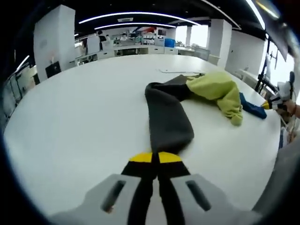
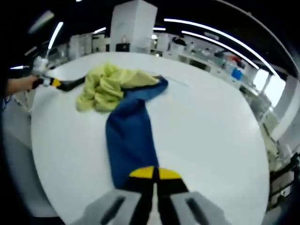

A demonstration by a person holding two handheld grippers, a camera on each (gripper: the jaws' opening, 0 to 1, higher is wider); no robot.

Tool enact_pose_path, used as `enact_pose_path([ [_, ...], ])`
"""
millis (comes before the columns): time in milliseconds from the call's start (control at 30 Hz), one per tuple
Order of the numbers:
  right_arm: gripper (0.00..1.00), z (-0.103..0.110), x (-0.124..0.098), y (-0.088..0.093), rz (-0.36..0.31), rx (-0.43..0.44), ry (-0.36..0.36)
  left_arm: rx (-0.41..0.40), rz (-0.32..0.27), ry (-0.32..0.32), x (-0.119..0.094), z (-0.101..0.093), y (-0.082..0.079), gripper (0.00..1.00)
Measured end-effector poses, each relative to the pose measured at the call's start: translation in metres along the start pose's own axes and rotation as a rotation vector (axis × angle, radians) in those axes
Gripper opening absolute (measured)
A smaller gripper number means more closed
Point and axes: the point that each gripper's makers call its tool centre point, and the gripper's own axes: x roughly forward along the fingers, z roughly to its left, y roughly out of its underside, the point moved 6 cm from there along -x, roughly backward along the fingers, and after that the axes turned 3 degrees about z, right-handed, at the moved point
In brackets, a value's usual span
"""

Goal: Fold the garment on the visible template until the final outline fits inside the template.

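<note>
Grey and blue sleeves stretch away from your tongs, one each.
Left tongs pinch the grey sleeve, right tongs the blue sleeve; the yellow-green body lies bunched at the far end between them on the counter.

The work surface is a large white table with a plain matte top. Beyond it lies an open-plan room. A broad white pillar stands at the far left in the left gripper view; another white pillar appears in the right gripper view. Long curved light strips run across the dark ceiling. Benches with equipment line the far wall. Bright windows admit daylight at the back right.
</note>
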Motion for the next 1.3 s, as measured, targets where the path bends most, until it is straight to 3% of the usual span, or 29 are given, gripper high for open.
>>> enact_pose_path([
  [300, 0.00, 0.003, 0.001, 0.005, 0.032, -0.005, -0.006, -0.002, 0.022, -0.028, -0.002, 0.009, 0.007, 0.00],
  [500, 0.22, 0.018, -0.010, -0.006, 0.014, -0.007, -0.082, 0.044, 0.007, -0.027, -0.004, 0.005, 0.005, 0.13],
  [633, 0.29, 0.034, -0.016, -0.010, -0.001, -0.045, -0.113, 0.061, -0.017, -0.017, -0.006, 0.002, 0.002, 0.21],
  [867, 0.29, 0.058, -0.008, -0.001, 0.026, -0.071, -0.195, 0.086, -0.065, 0.034, -0.007, -0.010, -0.002, 0.33],
  [1133, 0.26, 0.060, -0.005, 0.011, 0.080, -0.070, -0.198, 0.125, -0.093, 0.090, -0.012, -0.024, -0.003, 0.46],
  [1300, 0.17, 0.060, -0.004, 0.012, 0.097, -0.110, -0.171, 0.117, -0.095, 0.104, -0.015, -0.028, 0.000, 0.47],
])
